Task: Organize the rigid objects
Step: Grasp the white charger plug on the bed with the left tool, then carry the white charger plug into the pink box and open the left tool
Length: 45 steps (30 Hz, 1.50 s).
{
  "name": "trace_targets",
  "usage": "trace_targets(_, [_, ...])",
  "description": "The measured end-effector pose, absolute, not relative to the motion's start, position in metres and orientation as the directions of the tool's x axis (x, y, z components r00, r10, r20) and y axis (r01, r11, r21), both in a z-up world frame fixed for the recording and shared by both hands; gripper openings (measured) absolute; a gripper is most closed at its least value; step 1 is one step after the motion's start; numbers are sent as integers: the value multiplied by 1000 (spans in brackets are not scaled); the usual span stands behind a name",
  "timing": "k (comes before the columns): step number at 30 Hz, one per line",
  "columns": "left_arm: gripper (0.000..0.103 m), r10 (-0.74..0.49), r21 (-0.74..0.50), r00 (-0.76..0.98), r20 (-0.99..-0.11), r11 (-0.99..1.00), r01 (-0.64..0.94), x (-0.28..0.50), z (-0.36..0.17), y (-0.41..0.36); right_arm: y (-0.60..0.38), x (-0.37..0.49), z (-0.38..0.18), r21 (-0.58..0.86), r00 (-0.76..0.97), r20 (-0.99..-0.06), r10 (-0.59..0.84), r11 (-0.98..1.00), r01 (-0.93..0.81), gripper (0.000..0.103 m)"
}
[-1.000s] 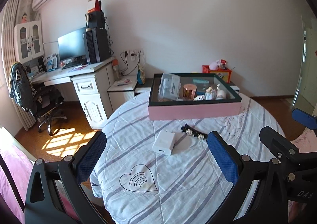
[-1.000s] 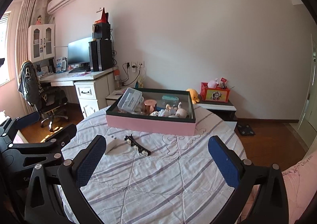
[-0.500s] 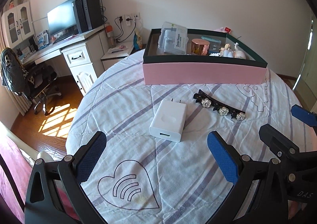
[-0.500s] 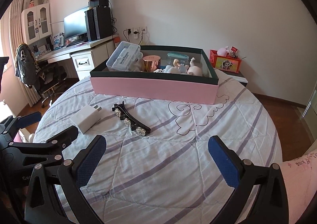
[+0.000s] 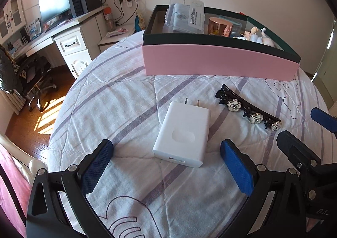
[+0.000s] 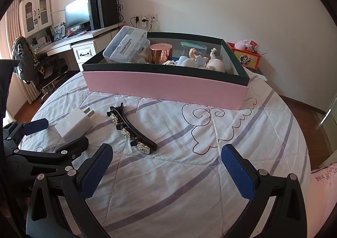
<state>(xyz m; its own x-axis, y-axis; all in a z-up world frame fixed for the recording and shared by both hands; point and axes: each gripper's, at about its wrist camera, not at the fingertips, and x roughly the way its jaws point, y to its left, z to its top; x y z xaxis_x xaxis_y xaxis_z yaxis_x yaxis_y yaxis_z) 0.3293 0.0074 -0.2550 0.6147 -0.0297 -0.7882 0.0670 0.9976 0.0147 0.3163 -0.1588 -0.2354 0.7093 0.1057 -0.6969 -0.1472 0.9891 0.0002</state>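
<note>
A white plug charger (image 5: 182, 133) (image 6: 75, 123) lies flat on the striped cloth of the round table (image 5: 126, 99), its prongs pointing toward the pink box (image 5: 219, 63) (image 6: 164, 88). My left gripper (image 5: 168, 166) is open just in front of it, the charger ahead of the gap between the blue pads. To the charger's right lies a black hair clip with white flowers (image 5: 248, 110) (image 6: 130, 130). My right gripper (image 6: 166, 170) is open, low over the cloth, with the clip ahead to its left. The box holds a clear floss case (image 6: 125, 47), a copper tin (image 6: 161, 52) and small figurines (image 6: 200, 60).
A white desk (image 5: 69, 33) with a monitor (image 5: 54, 9) and a black chair (image 5: 27, 71) stands to the left beyond the table. A red box (image 6: 246, 58) sits on a low stand behind the pink box. Each gripper shows at the edge of the other's view.
Both grippers have come down and forward toward the table; the charger and hair clip now fill much more of the views. Both stay open. Nothing on the table has moved.
</note>
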Motion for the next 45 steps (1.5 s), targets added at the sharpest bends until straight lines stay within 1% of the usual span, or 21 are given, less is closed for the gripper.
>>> trace_targets(4, [102,-41,10,606,-795,997,80,335,-256,5,-159,318,-237,-2,704,-703,99,990,-142,103])
trace_targets(7, [99,-58,2,607,-793,995,97,336,-256,4,-159,317,-236,-7,708,-700,94,990,-139,103])
trace_targets(10, [83,-63,6,617,-785,994,109,337,-253,3,-160,315,-232,-4,720,-687,98,990,-139,103])
trace_targets(12, [57,-69,7,627,-776,993,118,338,-250,5,-164,313,-225,-7,735,-671,96,991,-136,103])
trace_targets(14, [40,-82,-3,635,-769,992,125,338,-248,7,-172,313,-215,-20,754,-652,77,993,-119,103])
trace_targets(21, [40,3,22,660,-751,1000,21,342,-241,36,-221,340,-182,-62,797,-604,-13,998,-30,103])
trace_targets(24, [40,27,28,667,-744,1000,-10,347,-232,49,-242,362,-172,-51,801,-598,-22,999,-11,103])
trace_targets(26, [40,33,30,682,-731,999,-17,349,-224,54,-253,383,-170,-41,793,-609,-28,999,3,103])
trace_targets(28, [40,36,32,692,-721,999,-19,352,-216,57,-262,408,-174,7,765,-643,15,1000,-14,102])
trace_targets(29, [40,36,33,697,-716,999,-17,354,-212,57,-267,423,-178,35,741,-670,43,999,-26,96])
trace_targets(30, [40,36,34,700,-713,999,-17,356,-209,57,-269,435,-184,44,716,-697,52,999,-30,84])
trace_targets(31, [40,37,36,701,-712,999,-16,358,-207,57,-271,448,-190,47,696,-716,54,998,-30,75])
trace_targets(32, [40,35,34,705,-709,999,-15,359,-205,57,-273,459,-196,43,677,-734,49,999,-26,56])
trace_targets(33, [40,31,32,706,-708,999,-12,360,-203,57,-275,468,-202,40,658,-752,46,999,-24,44])
trace_targets(35, [41,19,24,707,-707,1000,-3,363,-200,57,-278,481,-209,61,632,-772,71,997,-38,41])
trace_targets(36, [41,12,18,707,-707,1000,1,364,-199,56,-278,486,-211,73,624,-776,91,996,-54,35])
trace_targets(38, [41,9,21,707,-707,1000,8,369,-196,54,-277,492,-213,83,616,-780,114,993,-79,27])
trace_targets(39, [41,10,25,709,-705,1000,11,372,-195,51,-275,495,-214,88,611,-781,128,992,-96,20])
trace_targets(41, [41,5,28,711,-703,999,21,379,-191,46,-270,497,-215,75,606,-785,129,991,-115,14])
trace_targets(43, [41,-11,25,716,-698,999,40,385,-185,42,-266,499,-215,45,613,-783,109,992,-118,13])
trace_targets(45, [41,-26,29,727,-686,998,63,394,-177,35,-268,501,-216,49,614,-781,113,992,-119,13])
